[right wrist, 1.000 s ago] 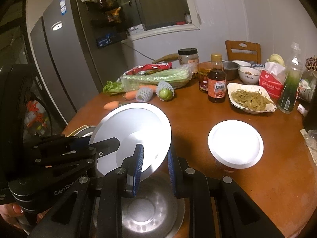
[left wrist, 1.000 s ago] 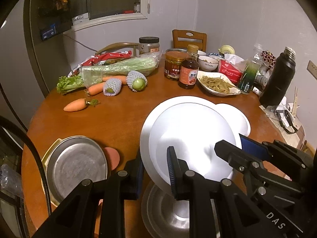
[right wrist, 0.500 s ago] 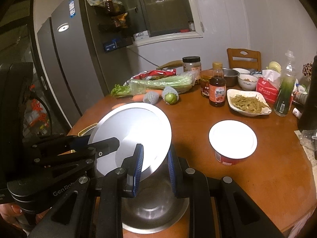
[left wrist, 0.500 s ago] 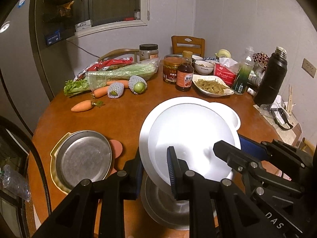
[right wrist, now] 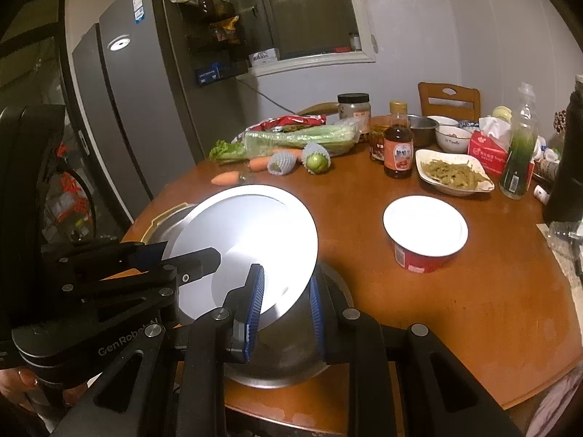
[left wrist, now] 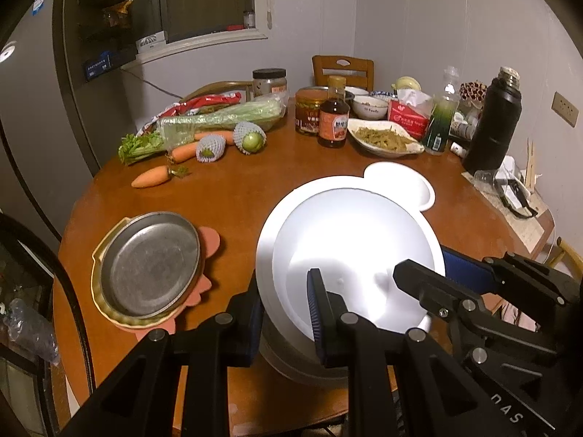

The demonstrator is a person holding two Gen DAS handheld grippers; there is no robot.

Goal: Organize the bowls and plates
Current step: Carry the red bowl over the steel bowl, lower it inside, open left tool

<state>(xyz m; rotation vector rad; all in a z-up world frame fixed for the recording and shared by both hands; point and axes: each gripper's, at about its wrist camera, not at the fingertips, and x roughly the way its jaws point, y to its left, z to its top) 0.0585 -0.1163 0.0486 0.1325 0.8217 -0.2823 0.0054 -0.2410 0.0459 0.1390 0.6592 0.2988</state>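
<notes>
A white round plate [left wrist: 349, 240] [right wrist: 247, 229] hangs tilted over the near part of the wooden table [left wrist: 237, 196], held from two sides. My left gripper [left wrist: 284, 291] is shut on its near rim; in the right wrist view this left gripper [right wrist: 182, 255] grips the plate's left edge. My right gripper [right wrist: 286, 291] is shut on the plate's lower rim, and in the left wrist view the right gripper [left wrist: 430, 273] comes in from the right. Under the plate stands a steel bowl [left wrist: 291, 360] [right wrist: 288, 357], mostly hidden by it.
A steel pan [left wrist: 149, 266] rests in a yellow dish on an orange mat at the left. A red cup with a white lid [right wrist: 424, 229] stands right of the plate. Behind are a dish of pickled greens [right wrist: 453, 174], bottles, jars, carrots [left wrist: 151, 176], celery and a black flask [left wrist: 492, 120].
Both grippers have drawn back toward the table's near edge with the plate still held between them. More of the table and the steel bowl's near rim now show.
</notes>
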